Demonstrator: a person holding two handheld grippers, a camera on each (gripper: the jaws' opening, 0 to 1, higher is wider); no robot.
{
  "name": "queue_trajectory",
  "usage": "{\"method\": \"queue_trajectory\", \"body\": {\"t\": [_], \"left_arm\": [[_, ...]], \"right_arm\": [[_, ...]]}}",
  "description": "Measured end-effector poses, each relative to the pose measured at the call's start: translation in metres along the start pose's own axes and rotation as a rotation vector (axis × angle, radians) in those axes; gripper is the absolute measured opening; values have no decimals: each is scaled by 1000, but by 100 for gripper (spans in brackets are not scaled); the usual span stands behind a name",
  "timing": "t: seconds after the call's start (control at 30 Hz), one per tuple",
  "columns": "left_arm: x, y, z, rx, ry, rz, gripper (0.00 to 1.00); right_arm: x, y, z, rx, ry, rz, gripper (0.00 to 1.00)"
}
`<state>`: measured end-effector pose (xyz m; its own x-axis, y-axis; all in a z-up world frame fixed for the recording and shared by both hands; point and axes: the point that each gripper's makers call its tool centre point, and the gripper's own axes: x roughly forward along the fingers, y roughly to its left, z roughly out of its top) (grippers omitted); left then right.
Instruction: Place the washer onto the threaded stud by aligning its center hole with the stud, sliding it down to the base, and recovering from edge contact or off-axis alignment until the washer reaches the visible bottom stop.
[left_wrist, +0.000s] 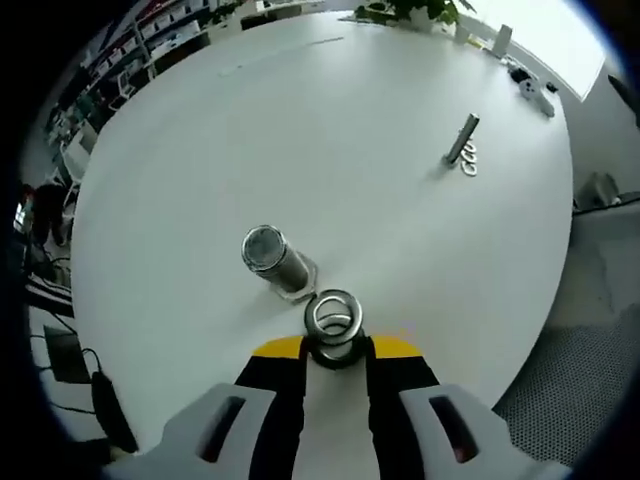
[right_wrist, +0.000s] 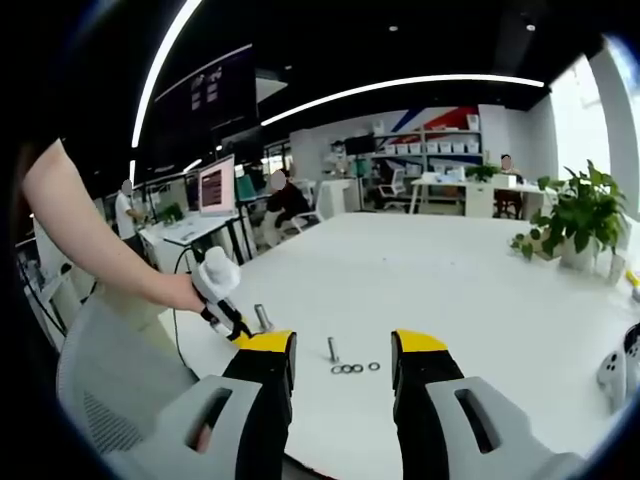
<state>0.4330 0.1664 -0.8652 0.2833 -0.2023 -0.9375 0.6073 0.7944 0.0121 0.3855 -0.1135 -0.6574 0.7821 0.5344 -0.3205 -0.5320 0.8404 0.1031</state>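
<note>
Steel washer (left_wrist: 333, 315) sits pinched between the jaws of the left hand-held gripper (left_wrist: 336, 352), just beside the near threaded stud (left_wrist: 273, 258) on the white counter (left_wrist: 330, 120), not yet over its top. Judgement: lift it above the stud tip, level the ring, centre the hole, then lower; if the edge catches, back off and re-centre. Right hand-held gripper (right_wrist: 343, 352) hangs wide, holding nothing, well back; spare washers (right_wrist: 352, 368) lie by a second stud (right_wrist: 332, 349)
</note>
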Motion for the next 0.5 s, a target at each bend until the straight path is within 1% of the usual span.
{"method": "queue_trajectory", "body": {"t": [0.1,0.2,0.27,0.5], "left_arm": [[0,-1,0,11,0,-3,21],[0,-3,0,32,12,-13,21],[-1,-5,-3,59,28,-25,21],[-4,-8,-14,91,64,-41,21]], "right_arm": [[0,-1,-1,1,3,-3,40],[0,-2,0,4,1,-6,40],[0,-2,-1,3,2,-5,40],[-1,-2,0,5,0,-8,40]]}}
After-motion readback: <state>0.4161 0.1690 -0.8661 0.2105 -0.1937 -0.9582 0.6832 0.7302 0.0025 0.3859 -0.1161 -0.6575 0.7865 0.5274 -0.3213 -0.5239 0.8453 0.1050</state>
